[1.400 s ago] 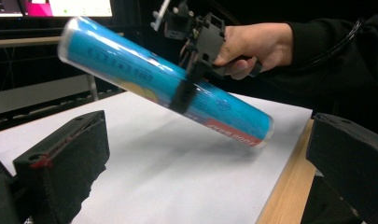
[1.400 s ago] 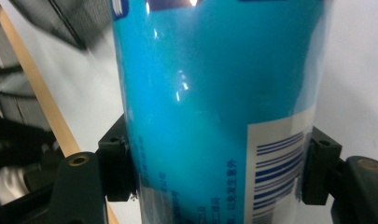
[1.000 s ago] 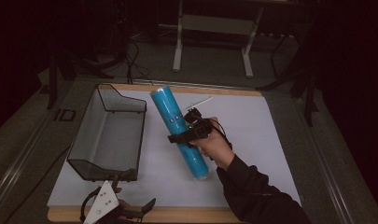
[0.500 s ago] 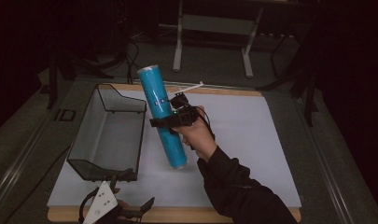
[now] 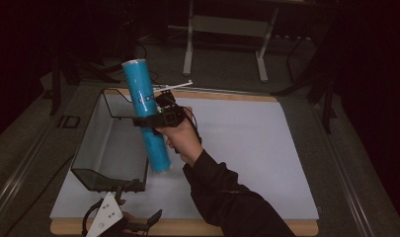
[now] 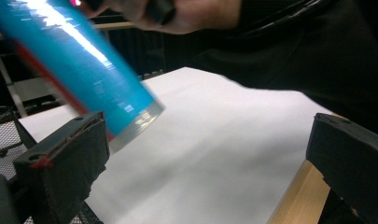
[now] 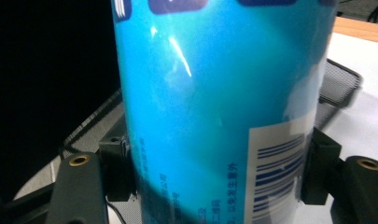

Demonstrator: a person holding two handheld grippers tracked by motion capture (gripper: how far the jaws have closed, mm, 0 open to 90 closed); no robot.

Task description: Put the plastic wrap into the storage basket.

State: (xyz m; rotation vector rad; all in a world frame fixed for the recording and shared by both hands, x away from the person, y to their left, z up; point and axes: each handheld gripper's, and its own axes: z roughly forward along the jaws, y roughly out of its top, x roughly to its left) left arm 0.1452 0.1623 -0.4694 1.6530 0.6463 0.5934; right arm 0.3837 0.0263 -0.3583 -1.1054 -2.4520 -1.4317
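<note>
At the near table edge, about 7 o'clock, the left gripper (image 5: 138, 224) rests idle with its jaws spread wide and nothing between them. Farther in, near centre, the right gripper (image 5: 150, 120) clamps a tall blue cylindrical canister (image 5: 147, 111) around its middle, lifted off the white table mat (image 5: 247, 148). The canister's long axis runs nearly upright, top tilted toward 11 o'clock. The black wire mesh basket (image 5: 111, 148) lies just beside it at 9 o'clock, so the right hand is nearer and probably carries it there.
</note>
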